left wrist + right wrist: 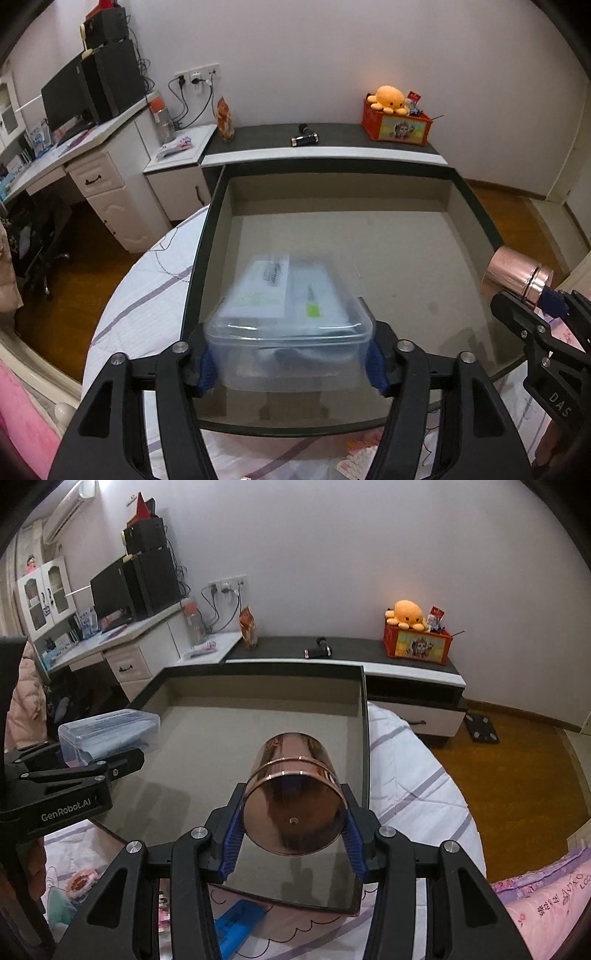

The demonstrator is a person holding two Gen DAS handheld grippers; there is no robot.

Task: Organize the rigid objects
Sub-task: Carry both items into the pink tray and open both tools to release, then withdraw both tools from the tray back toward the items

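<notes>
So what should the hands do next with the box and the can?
Probably lower both into the drawer. The left gripper already clamps the box and the right gripper the can, both over its bare floor.

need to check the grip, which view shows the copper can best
Right wrist view: the copper can fills the centre, clamped between the right gripper pads. Left wrist view shows only its side at the right edge.
</notes>
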